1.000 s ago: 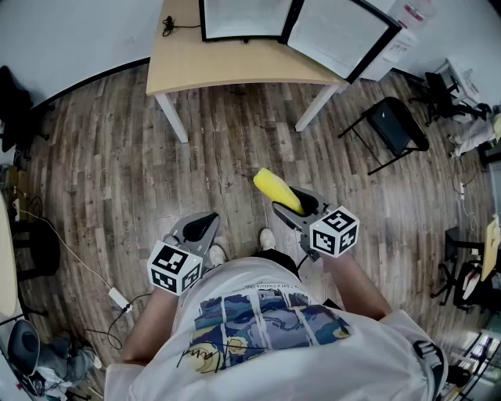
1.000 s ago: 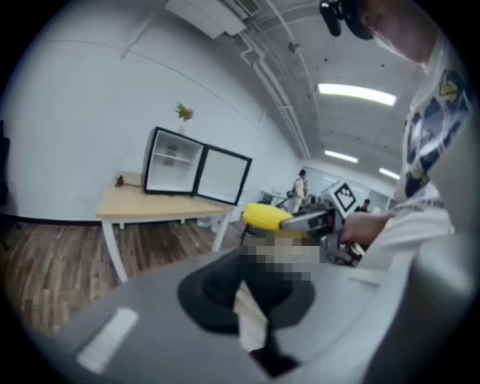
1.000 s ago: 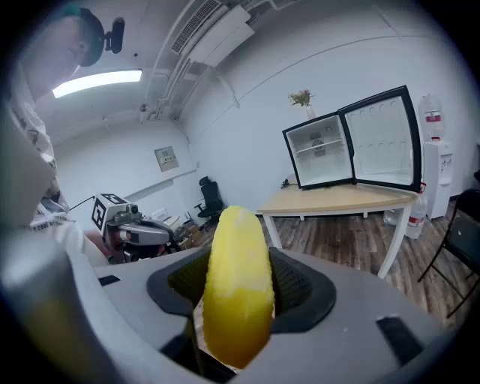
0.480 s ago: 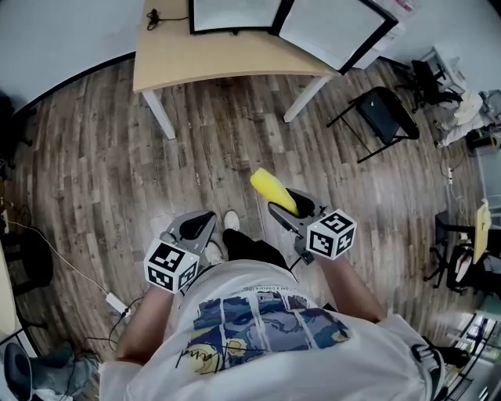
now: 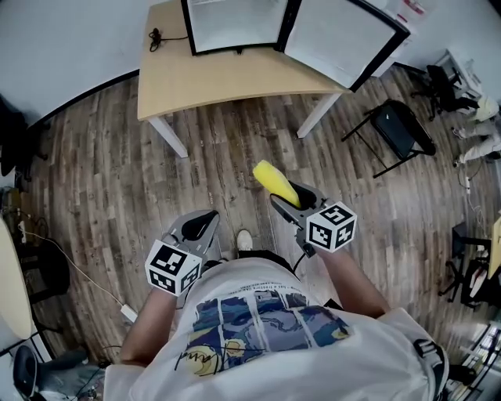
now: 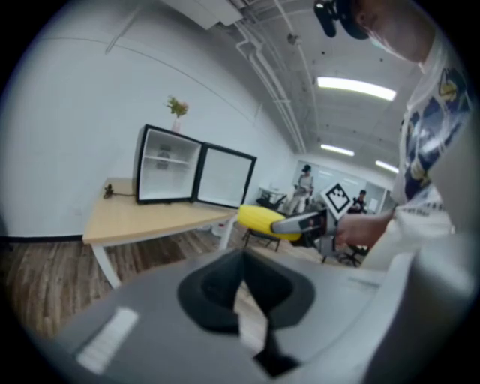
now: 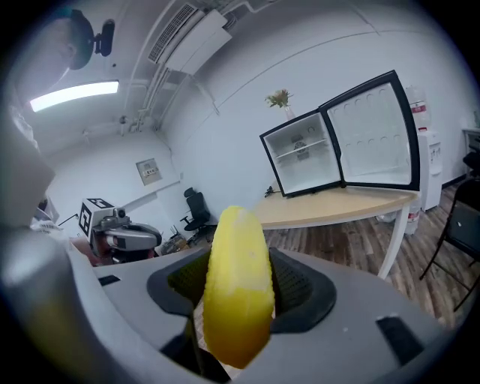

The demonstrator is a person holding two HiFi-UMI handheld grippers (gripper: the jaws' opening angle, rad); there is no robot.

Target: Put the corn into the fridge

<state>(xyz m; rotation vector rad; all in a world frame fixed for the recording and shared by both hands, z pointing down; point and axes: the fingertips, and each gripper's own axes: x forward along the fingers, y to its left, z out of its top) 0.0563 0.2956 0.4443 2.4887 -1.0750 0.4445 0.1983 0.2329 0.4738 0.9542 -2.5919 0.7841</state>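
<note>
The yellow corn (image 5: 274,182) juts forward from my right gripper (image 5: 288,200), whose jaws are shut on its lower end; in the right gripper view the corn (image 7: 238,285) fills the middle, pointing up. The small black fridge (image 5: 235,23) stands on a light wooden table (image 5: 211,78) ahead, door (image 5: 340,35) swung open to the right and white shelves (image 7: 300,161) bare. My left gripper (image 5: 200,225) hangs low at the left, shut with nothing in it; its pads (image 6: 225,281) meet. Both grippers are well short of the table.
A black folding chair (image 5: 399,129) stands on the wood floor right of the table. A white cable (image 5: 74,254) and adapter (image 5: 127,313) lie at the left. A black cord (image 5: 156,35) rests on the table's left corner. A small plant (image 7: 279,99) tops the fridge.
The person's feet have shifted with a step, and the table and fridge have slid a little in the head view. Both grippers keep their pose, with the corn still held.
</note>
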